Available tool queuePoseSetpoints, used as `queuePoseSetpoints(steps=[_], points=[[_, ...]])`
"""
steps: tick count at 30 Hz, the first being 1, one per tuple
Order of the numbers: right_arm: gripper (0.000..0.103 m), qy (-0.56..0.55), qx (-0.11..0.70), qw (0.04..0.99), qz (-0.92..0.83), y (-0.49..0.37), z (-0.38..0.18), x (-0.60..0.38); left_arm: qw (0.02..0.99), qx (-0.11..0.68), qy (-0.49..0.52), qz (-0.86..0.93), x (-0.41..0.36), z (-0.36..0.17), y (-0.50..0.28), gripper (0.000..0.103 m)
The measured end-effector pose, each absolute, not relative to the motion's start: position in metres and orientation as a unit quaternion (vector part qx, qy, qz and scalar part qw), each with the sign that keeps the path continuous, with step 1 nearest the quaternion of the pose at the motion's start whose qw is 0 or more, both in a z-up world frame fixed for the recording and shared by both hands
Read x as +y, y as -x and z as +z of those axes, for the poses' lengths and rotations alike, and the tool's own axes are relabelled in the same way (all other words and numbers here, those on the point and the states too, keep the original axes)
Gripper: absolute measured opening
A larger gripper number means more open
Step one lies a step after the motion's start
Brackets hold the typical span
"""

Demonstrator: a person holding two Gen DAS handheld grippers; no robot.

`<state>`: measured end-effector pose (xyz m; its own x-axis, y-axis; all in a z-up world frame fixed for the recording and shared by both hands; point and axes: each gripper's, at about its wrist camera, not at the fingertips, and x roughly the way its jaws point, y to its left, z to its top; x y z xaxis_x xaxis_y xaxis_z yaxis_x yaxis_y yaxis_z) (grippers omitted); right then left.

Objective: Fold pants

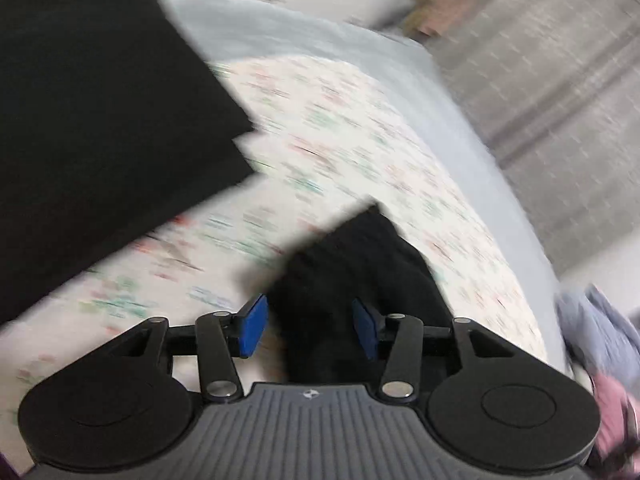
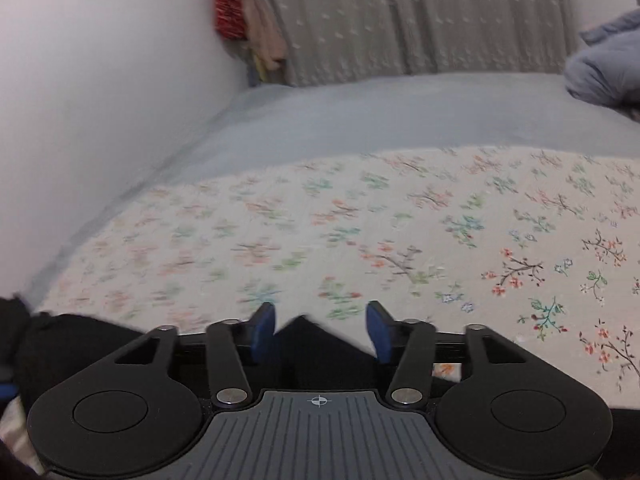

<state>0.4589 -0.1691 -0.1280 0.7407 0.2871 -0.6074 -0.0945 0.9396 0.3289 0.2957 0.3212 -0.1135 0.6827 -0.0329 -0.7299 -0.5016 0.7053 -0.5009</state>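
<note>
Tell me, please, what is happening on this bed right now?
A person is folding black pants on a floral bedspread with two handheld grippers. In the left wrist view a bunch of the black cloth sits between the left gripper's blue pads; the blur hides whether they press it. A corner of the cloth lies between the right gripper's pads, apparently unpinched.

Ahead of my right gripper (image 2: pixel 321 330) the floral sheet (image 2: pixel 360 232) lies open and flat, free passage across to the pale blue bedding (image 2: pixel 380 116) behind it. The wall (image 2: pixel 100 100) closes off the left side, the curtain (image 2: pixel 400 20) the far end. A grey-blue bundle (image 2: pixel 604 68) sits at the far right corner. In the left wrist view black pants (image 1: pixel 100 120) cover the upper left of the bed; a black fold (image 1: pixel 360 272) lies between my left gripper's (image 1: pixel 309 330) jaws. Bare sheet lies between the two dark patches.
</note>
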Motion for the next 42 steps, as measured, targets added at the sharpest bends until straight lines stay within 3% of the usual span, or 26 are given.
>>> queuePoseSetpoints(steps=[4, 13, 22, 29, 33, 35, 36, 37, 39, 42], points=[[0.066, -0.055, 0.384, 0.904, 0.179, -0.431, -0.117, -0.103, 0.824, 0.36, 0.425, 0.105, 0.337, -0.123, -0.297, 0.049], [0.066, 0.073, 0.393, 0.854, 0.334, -0.386, -0.116, 0.07, 0.77, 0.377, 0.51, 0.071, 0.339, -0.157, -0.32, 0.049], [0.066, 0.024, 0.438, 0.843, 0.313, -0.379, -0.135, 0.075, 0.701, 0.34, 0.623, 0.067, 0.341, -0.173, -0.305, 0.051], [0.066, 0.074, 0.364, 0.863, 0.343, -0.386, -0.114, 0.111, 0.704, 0.295, 0.639, 0.09, 0.363, -0.15, -0.28, 0.051], [0.052, 0.142, 0.33, 0.863, 0.354, -0.397, -0.126, 0.168, 0.709, 0.315, 0.623, 0.096, 0.369, -0.153, -0.284, 0.051], [0.036, 0.174, 0.325, 0.868, 0.334, -0.404, -0.134, 0.182, 0.71, 0.333, 0.613, 0.097, 0.369, -0.157, -0.287, 0.051], [0.019, 0.19, 0.327, 0.871, 0.313, -0.408, -0.139, 0.186, 0.709, 0.342, 0.609, 0.096, 0.368, -0.159, -0.289, 0.051], [0.015, 0.194, 0.331, 0.873, 0.3, -0.412, -0.142, 0.185, 0.708, 0.349, 0.607, 0.095, 0.367, -0.162, -0.292, 0.051], [0.004, 0.151, 0.337, 0.878, 0.303, -0.418, -0.139, 0.174, 0.7, 0.361, 0.61, 0.088, 0.366, -0.166, -0.294, 0.051], [0.004, -0.012, 0.36, 0.877, 0.319, -0.429, -0.127, 0.134, 0.693, 0.365, 0.617, 0.073, 0.362, -0.169, -0.298, 0.051]])
